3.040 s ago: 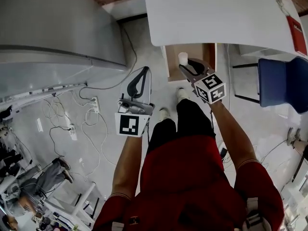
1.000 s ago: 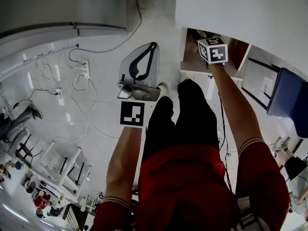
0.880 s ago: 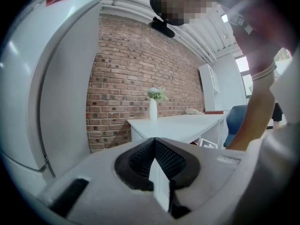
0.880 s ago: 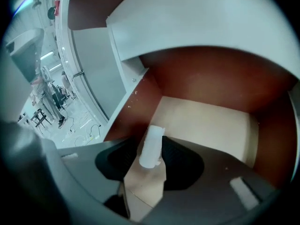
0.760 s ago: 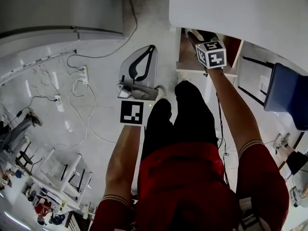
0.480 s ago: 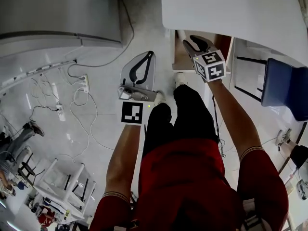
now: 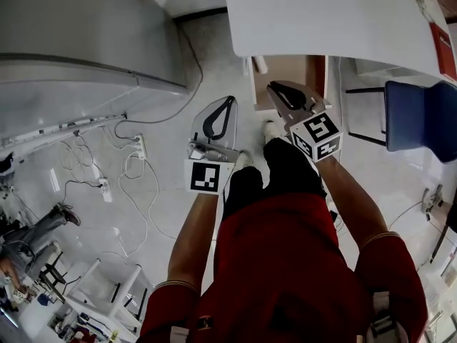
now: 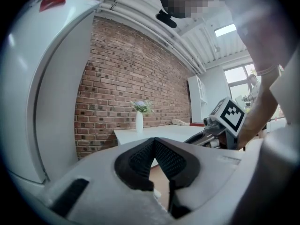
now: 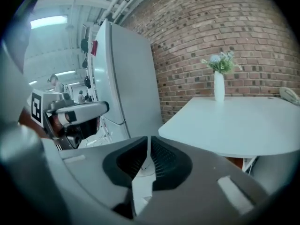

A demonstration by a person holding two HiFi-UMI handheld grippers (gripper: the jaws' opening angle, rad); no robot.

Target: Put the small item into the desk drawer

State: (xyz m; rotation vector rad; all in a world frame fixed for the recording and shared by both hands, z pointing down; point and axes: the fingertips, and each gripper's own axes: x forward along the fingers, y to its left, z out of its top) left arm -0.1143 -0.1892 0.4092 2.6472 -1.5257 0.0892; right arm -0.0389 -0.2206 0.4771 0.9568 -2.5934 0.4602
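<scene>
The right hand-held gripper (image 7: 277,89) is being closed, empty, by the open drawer (image 7: 303,73). The left hand-held gripper (image 7: 226,100) is seen clenched, empty.

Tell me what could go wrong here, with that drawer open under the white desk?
The small white item lies at the left of the drawer, right under the desk edge; it might roll or jam on shutting. The right gripper, jaws closing on nothing, hangs over the drawer front and could knock it.
</scene>
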